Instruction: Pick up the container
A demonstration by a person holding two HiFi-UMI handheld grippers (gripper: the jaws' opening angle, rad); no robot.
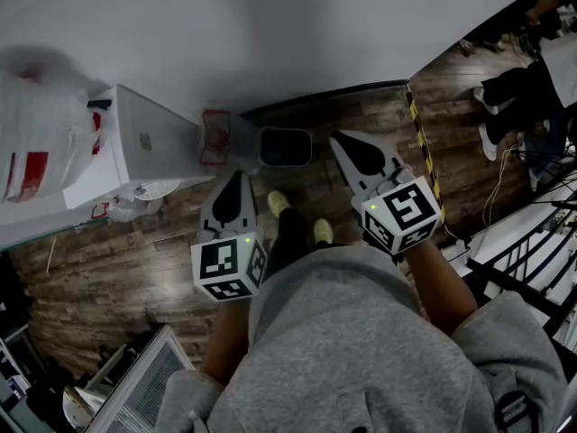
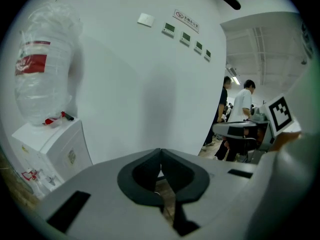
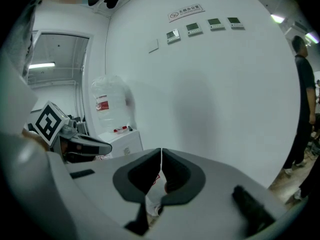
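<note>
Jaws are pressed together, empty, on the left gripper point(image 1: 237, 179) and right gripper point(image 1: 343, 141); the container point(image 1: 286, 147) sits on the floor against the wall.

The person stands with the left forearm point(image 1: 225, 343) and right forearm point(image 1: 444, 282) stretched forward, a gripper in each hand. The left gripper point(image 1: 235, 182) and right gripper point(image 1: 346, 143) sit side by side, angled slightly downward, jaws pressed together, empty.

Ahead of me wooden floor point(image 1: 311, 192) open up to wall point(image 1: 270, 34). Wall closes way forward. Water dispenser point(image 1: 149, 142) crowds my left; red object point(image 1: 215, 138), grey container point(image 1: 286, 147) sit at wall foot. Metal rack point(image 1: 532, 251) hems my right.
</note>
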